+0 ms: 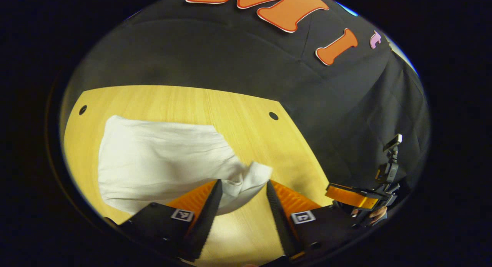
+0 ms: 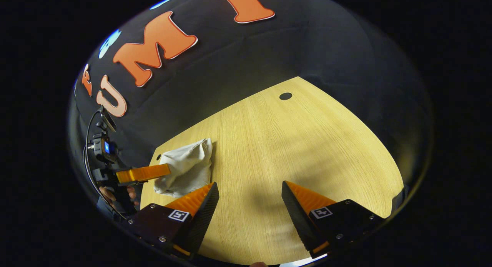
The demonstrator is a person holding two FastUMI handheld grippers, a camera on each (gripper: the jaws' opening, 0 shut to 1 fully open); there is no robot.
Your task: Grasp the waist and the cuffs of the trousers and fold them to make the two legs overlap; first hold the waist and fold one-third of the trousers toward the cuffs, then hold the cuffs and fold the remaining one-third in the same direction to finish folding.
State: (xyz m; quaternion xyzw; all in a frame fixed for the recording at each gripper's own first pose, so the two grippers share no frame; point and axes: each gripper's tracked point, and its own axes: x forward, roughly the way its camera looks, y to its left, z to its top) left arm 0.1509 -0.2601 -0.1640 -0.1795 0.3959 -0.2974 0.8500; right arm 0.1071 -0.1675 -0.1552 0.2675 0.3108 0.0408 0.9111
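1. Trousers lie bundled and rumpled on the wooden table, toward its left end.
2. My left gripper is spread, a loose fabric corner lying between its fingers, not pinched.
3. My right gripper is spread over bare table, well apart from the cloth.
4. Judgement: light, limp, thin fabric; will sag and bunch. Best hold: a doubled edge or hem corner.

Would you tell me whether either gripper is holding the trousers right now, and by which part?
Nothing is held. The left gripper is open around a corner of the trousers; the right gripper is open over the table.
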